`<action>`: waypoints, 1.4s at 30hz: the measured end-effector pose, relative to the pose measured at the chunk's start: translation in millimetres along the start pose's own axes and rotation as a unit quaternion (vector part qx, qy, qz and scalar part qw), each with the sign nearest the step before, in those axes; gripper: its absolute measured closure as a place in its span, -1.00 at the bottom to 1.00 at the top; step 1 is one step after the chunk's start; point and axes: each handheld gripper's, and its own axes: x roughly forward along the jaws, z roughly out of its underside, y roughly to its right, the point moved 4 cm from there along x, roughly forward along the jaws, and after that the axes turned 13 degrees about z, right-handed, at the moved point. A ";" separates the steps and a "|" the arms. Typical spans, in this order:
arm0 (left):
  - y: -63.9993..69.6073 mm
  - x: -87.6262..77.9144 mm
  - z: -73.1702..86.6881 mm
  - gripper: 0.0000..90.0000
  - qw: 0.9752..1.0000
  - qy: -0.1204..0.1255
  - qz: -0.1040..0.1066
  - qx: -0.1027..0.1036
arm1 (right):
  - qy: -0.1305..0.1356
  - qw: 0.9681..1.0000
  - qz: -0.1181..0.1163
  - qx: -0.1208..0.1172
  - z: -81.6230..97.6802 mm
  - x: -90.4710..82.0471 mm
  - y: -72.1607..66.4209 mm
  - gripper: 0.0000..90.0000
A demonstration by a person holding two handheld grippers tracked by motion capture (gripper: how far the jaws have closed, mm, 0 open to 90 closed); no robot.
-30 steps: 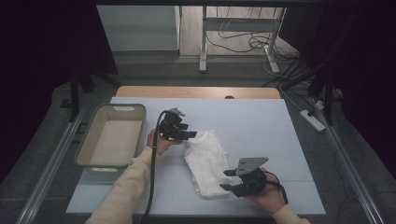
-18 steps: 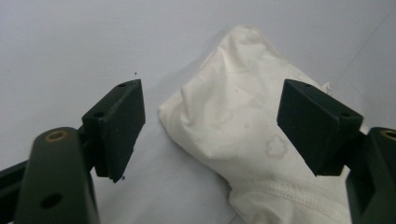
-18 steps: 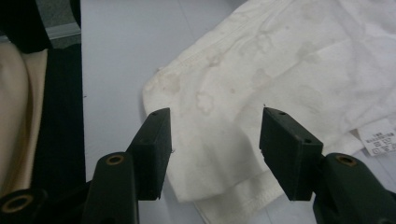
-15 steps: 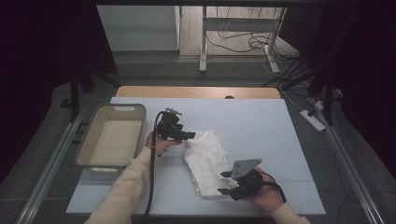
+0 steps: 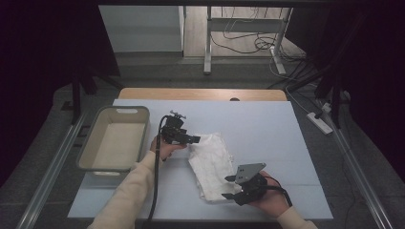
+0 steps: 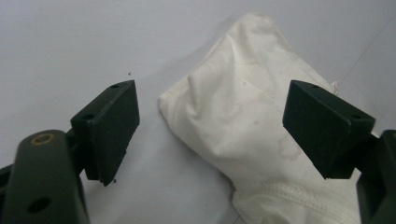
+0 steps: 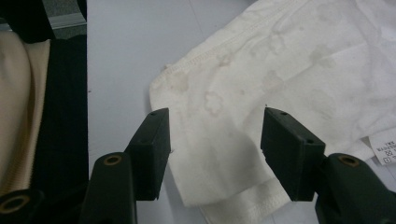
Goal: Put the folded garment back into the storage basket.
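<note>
White cloth [image 5: 213, 164] flat mid-table, jaws apart at both ends

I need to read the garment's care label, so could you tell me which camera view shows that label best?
The right gripper view: the label lies close at the frame's right edge on the white garment, with faint print visible. The high view shows the label as a tiny speck, and the left gripper view gives a mere sliver behind a jaw.

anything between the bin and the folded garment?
High view: the left gripper and its hand sit between bin and white garment, over bare blue table.
</note>
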 end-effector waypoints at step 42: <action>3.4 30.5 8.2 0.64 0.998 -0.040 0.032 0.032 | -0.033 0.998 -0.032 -0.046 1.0 12.8 -11.6 -0.30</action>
